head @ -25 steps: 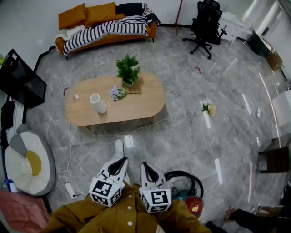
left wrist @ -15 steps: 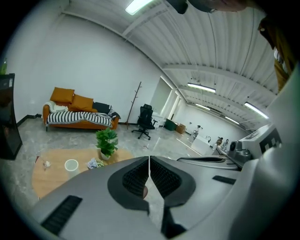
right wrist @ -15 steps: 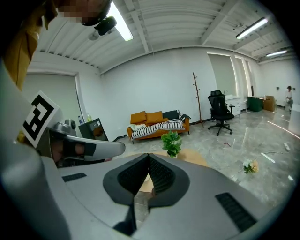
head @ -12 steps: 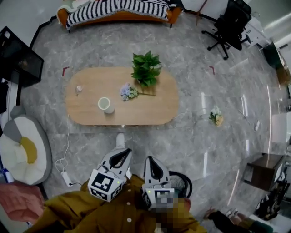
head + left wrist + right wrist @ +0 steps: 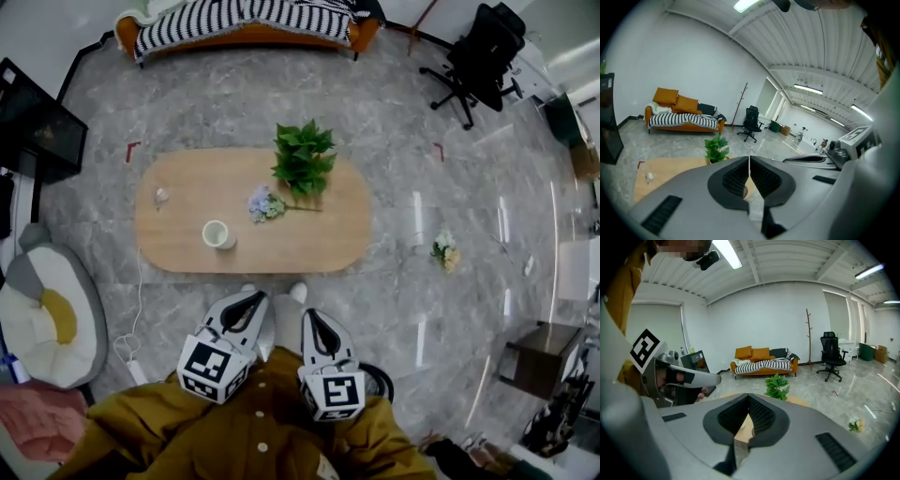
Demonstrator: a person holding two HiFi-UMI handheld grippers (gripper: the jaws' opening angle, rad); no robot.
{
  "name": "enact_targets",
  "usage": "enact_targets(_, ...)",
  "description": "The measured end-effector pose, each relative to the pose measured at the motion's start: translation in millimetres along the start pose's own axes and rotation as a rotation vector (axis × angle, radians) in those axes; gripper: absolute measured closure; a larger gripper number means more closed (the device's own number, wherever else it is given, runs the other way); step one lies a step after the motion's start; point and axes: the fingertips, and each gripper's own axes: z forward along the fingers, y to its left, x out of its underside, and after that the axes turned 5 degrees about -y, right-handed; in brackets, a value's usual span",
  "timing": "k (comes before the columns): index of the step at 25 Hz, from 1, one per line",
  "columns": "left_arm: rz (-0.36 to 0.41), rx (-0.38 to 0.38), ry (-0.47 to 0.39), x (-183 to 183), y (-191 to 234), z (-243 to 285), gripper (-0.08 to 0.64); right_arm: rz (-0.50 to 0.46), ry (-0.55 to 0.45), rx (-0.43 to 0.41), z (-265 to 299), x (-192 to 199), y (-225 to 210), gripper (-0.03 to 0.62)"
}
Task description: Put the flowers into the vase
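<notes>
A white vase (image 5: 217,234) stands upright on the oval wooden table (image 5: 187,187). To its right, a bunch of purple flowers (image 5: 263,202) lies flat on the table, stem pointing right. A second, yellow-white bunch (image 5: 443,251) lies on the floor right of the table and also shows in the right gripper view as floor flowers (image 5: 855,425). My left gripper (image 5: 255,302) and right gripper (image 5: 308,317) are held close to my body, short of the table's near edge. Both are shut and hold nothing; the left gripper (image 5: 749,161) and right gripper (image 5: 748,399) show their jaws meeting.
A green potted plant (image 5: 303,157) stands at the table's far side, and a small pale object (image 5: 161,195) at its left end. Around it are an orange sofa (image 5: 248,19), a black office chair (image 5: 478,52), a dark screen (image 5: 28,122), a floor cushion (image 5: 42,319) and a floor cable (image 5: 139,309).
The table, vase and flowers have come nearer and lower in the head view as I walked towards them. Both grippers stayed shut in front of my body.
</notes>
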Motion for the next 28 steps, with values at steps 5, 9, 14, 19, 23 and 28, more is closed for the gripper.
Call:
enact_targets(5,-0.001,-0.058,0.003,-12.6,-1.5,21.1,0.545,-0.01,0.027,-0.067,22.7,-4.4,-23.8,0.586)
enact_targets(9,-0.037,-0.125,0.019,-7.1,5.4,45.6,0.545,-0.05,0.085,-0.162,44.6,2.1,-39.8,0.586)
enact_targets(14,-0.081,-0.185,0.069,2.4,22.2,74.2,0.545,-0.098,0.198,-0.279,78.2,20.0,-55.4,0.586)
enact_targets(19,-0.147,-0.225,0.087,22.1,28.0,110.1,0.545,-0.255,0.306,-0.393,113.5,53.4,-82.4,0.586)
enact_targets(23,-0.189,-0.267,0.087,42.8,49.9,135.0,0.545,-0.341,0.435,-0.492,159.6,98.5,-95.1,0.584)
enact_targets(28,-0.232,-0.334,0.121,89.4,83.7,152.6,0.543,-0.455,0.5,-0.546,211.2,143.0,-108.0,0.583)
